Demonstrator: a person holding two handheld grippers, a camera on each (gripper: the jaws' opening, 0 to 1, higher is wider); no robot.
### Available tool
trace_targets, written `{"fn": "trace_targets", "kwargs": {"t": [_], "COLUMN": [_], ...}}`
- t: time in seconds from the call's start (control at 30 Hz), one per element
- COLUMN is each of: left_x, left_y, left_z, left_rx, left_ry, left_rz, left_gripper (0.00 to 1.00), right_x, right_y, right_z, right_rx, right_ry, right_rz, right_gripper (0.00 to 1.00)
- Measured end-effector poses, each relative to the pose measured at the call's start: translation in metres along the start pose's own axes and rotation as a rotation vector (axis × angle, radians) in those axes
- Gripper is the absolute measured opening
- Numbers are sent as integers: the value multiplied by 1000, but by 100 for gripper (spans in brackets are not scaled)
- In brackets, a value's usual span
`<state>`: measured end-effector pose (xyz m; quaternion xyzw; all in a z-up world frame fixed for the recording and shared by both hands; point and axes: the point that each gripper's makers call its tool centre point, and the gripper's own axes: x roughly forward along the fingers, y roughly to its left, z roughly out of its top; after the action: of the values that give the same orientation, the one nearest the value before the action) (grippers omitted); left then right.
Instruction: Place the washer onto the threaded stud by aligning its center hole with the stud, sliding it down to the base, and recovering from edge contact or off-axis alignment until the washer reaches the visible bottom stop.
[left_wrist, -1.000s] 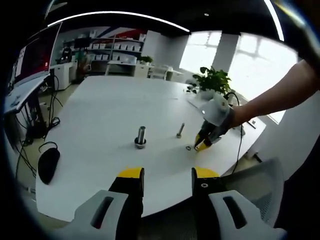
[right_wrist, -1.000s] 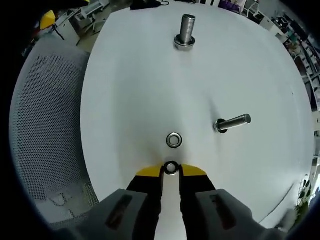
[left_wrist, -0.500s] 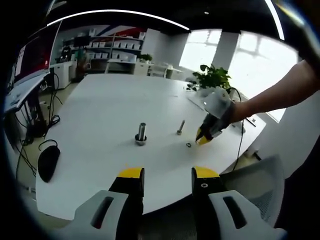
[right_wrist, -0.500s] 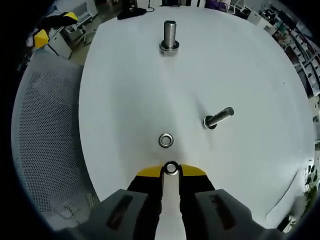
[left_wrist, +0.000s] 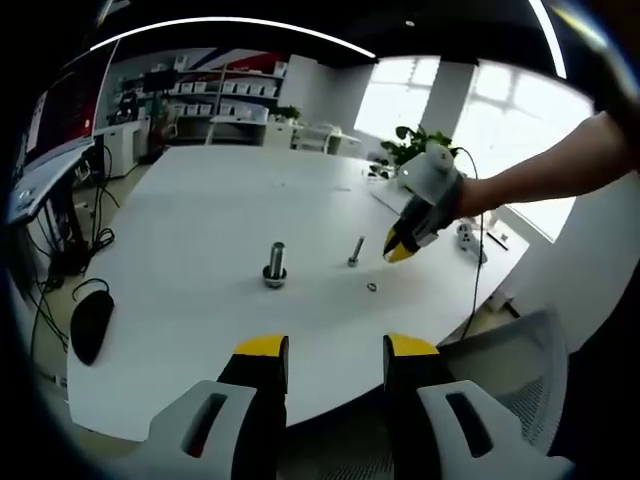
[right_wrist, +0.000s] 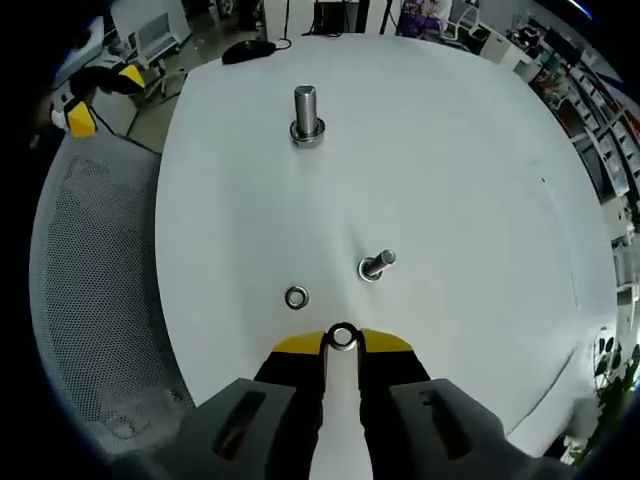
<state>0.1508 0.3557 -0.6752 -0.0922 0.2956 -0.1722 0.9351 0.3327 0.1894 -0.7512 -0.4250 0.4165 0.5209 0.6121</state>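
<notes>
An open office is forming the background: shelving, a bright window and a potted plant are standing behind a large white table (right_wrist: 480, 150).

The small steel ring washer (right_wrist: 342, 337) is sitting pinched edge-on between the yellow tips of the right gripper (right_wrist: 342, 340), whose jaws are clenched on its rim, and it is hanging in the air above the table. In the left gripper view that same gripper (left_wrist: 397, 247) is hovering just beyond the slender steel threaded stud (left_wrist: 356, 252). In the right gripper view this stud (right_wrist: 376, 265) is standing just ahead and slightly to the right of the tips, so hole and stud are not yet aligned. A second loose steel washer (right_wrist: 296, 297) is lying flat on the table near the stud's foot. Farther off, a thicker steel bolt (right_wrist: 305, 113) is standing upright on its own collar.

Handling judgement: the washer is appearing light, rigid and slick, so it is likely to twist or squirt out under a rim pinch (a grip across the outer edge, leaving the hole free, looks the sound choice). Any tilt is likely to catch it on the threads.

The left gripper (left_wrist: 327, 347) is idling at the near table edge, jaws parted and grasping nothing. A black computer mouse (left_wrist: 91, 325) is lying at the table's left side, and a grey mesh chair (right_wrist: 90, 300) is standing beside the table.
</notes>
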Motion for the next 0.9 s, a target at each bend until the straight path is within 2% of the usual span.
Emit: {"fn": "trace_targets", "kwargs": {"t": [0.3,0.63,0.9], "left_x": [2,2,3], "left_y": [-2,0,1], "left_z": [0,1,0], "left_rx": [2,-2,-9], "left_ry": [3,1,-3], "left_rz": [-3,5,6], "left_gripper": [36,36,36], "right_x": [-8,-7,-2], "right_y": [-16,-25,-20], "right_z": [25,35,43], "right_rx": [-24,-40,-54], "right_ry": [-47,-61,-65], "right_rz": [-31,-41,-18], "right_gripper": [13,13,14]}}
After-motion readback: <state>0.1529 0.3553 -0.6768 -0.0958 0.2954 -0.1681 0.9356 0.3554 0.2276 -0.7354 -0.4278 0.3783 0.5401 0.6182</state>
